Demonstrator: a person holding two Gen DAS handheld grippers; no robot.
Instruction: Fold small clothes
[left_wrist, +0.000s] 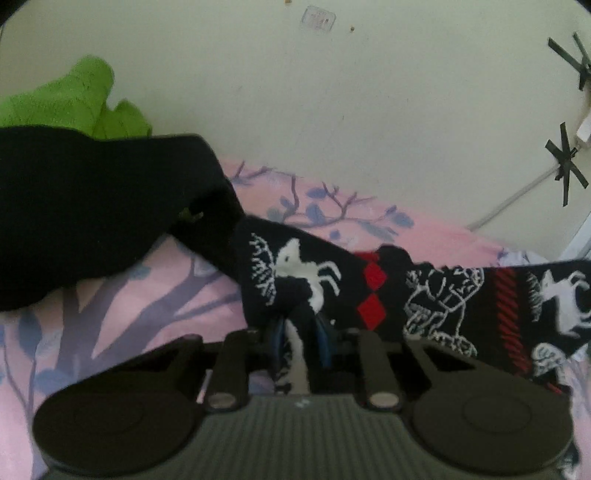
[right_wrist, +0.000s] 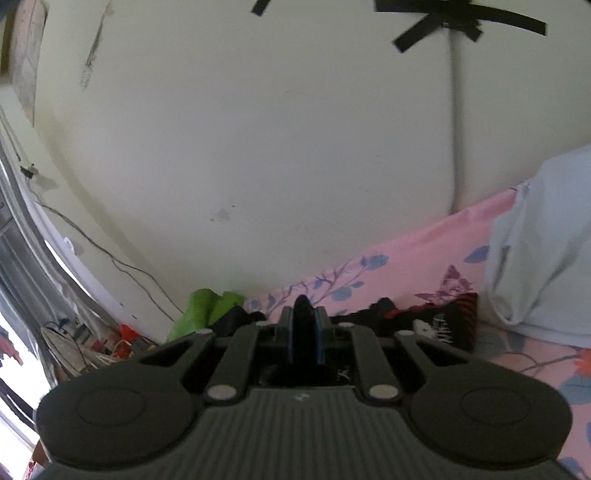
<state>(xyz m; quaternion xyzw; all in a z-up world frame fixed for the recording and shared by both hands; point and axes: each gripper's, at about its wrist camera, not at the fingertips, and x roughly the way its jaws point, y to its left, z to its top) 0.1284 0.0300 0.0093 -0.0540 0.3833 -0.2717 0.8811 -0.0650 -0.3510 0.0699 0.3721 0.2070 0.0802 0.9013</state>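
A black sock (left_wrist: 436, 295) with white reindeer and red diamonds stretches from centre to the right edge, over a pink flowered bedsheet (left_wrist: 147, 288). My left gripper (left_wrist: 301, 325) is shut on its near end, and a fold of the knit is bunched between the blue pads. In the right wrist view my right gripper (right_wrist: 304, 317) is shut on a dark strip of cloth that sticks up between its fingers. I cannot tell whether this strip belongs to the same sock. Just to the right of it on the sheet lies a patterned black sock (right_wrist: 439, 328).
A plain black garment (left_wrist: 92, 206) lies at left with a green cloth (left_wrist: 74, 99) behind it against the cream wall. A pale blue pillow (right_wrist: 543, 251) fills the right side. Cables and clutter (right_wrist: 92, 347) sit beyond the bed's left end.
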